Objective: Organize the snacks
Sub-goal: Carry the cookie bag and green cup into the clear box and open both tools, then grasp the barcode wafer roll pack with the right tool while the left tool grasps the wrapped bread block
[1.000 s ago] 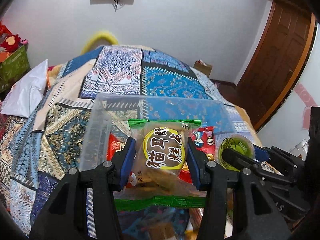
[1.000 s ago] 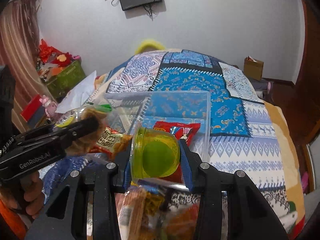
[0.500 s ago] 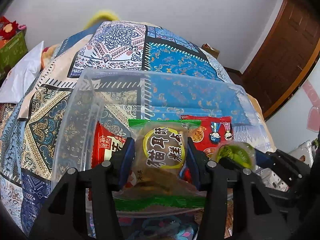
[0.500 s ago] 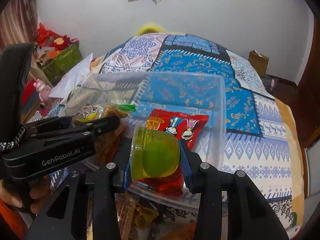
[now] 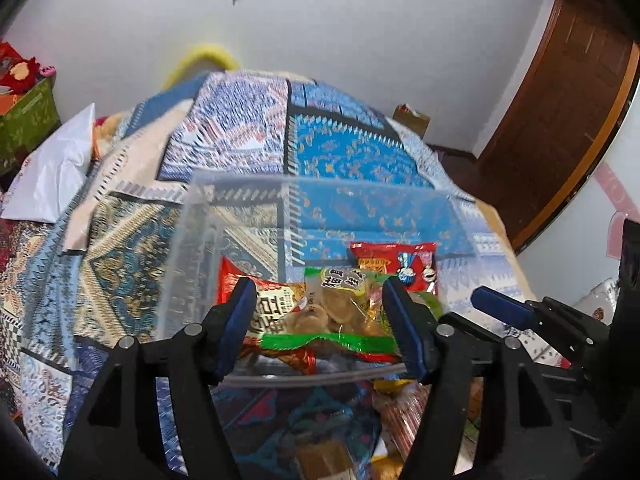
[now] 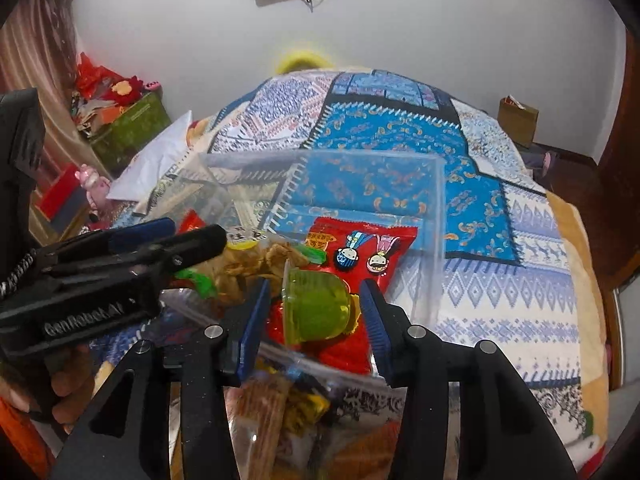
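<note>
- At the left end of the clear bin (image 5: pixel 188 248), a red packet (image 5: pixel 234 280) already lay inside.
- Mid-bin, the left gripper (image 5: pixel 320 332) stood spread, its pads apart from the green-edged cookie bag (image 5: pixel 340 312), which lay on the pile.
- To the right, the right gripper (image 6: pixel 312 320) was also spread; the green jelly cup (image 6: pixel 316 308) sat free between its pads on a red cartoon packet (image 6: pixel 360 248).
- Nearest the cameras, loose snacks (image 6: pixel 276 408) outside the bin, blurred and possibly several, apparently remained to be sorted.
</note>
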